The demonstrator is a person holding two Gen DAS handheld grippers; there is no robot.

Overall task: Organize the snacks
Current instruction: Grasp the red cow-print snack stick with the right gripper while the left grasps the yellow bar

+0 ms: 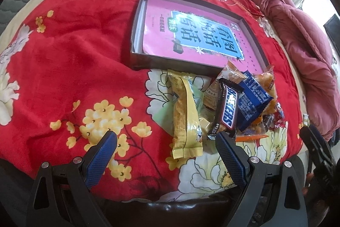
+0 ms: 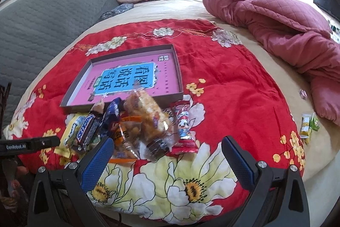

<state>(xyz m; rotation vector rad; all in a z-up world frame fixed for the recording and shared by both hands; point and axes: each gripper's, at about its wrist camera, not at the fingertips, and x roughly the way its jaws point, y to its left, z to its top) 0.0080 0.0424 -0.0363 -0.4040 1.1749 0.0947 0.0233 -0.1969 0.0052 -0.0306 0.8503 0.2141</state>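
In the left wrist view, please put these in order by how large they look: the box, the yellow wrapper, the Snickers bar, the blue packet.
1. box, clearly largest
2. yellow wrapper
3. Snickers bar and blue packet: they look alike, and the bar partly covers the packet, so I do not rank them.

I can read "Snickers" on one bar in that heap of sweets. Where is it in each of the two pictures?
Left wrist view: the Snickers bar lies right of centre on the heap, just beyond the right finger of the open left gripper.
Right wrist view: the bar lies at the heap's left edge, left of the open right gripper.
Shared landmark: the shallow box holding the pink book, just behind the heap.
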